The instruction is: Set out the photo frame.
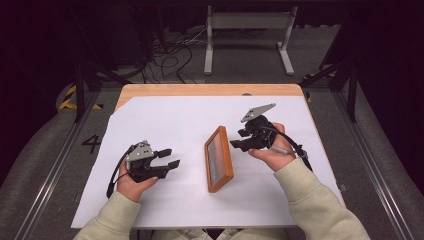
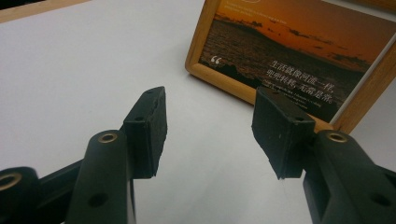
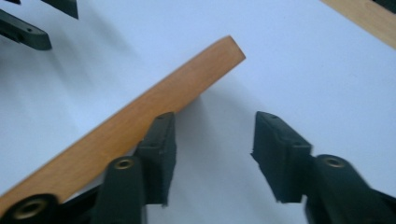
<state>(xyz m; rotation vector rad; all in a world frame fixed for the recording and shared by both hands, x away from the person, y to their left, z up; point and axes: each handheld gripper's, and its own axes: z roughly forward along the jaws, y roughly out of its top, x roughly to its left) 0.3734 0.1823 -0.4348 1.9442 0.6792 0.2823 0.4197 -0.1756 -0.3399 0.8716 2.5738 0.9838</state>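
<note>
A wooden picture frame [image 1: 218, 159] stands tilted at the middle of the white sheet. Its sunset picture with white writing [image 2: 289, 51] faces my left gripper. The left gripper [image 1: 171, 157] rests on the sheet a short way left of the frame, open and holding nothing [image 2: 210, 100]. My right gripper [image 1: 236, 139] is just right of the frame's far end, also open [image 3: 215, 121]. Its left jaw sits close under the frame's wooden edge [image 3: 154, 107], and nothing lies between the jaws. I cannot tell whether that jaw touches the wood.
The white sheet [image 1: 165, 120] covers most of a wooden table [image 1: 210, 90]. Beyond the table are floor cables [image 1: 170, 50] and a grey metal stand [image 1: 247, 30]. The left gripper's jaws [image 3: 28, 28] show far off in the right gripper view.
</note>
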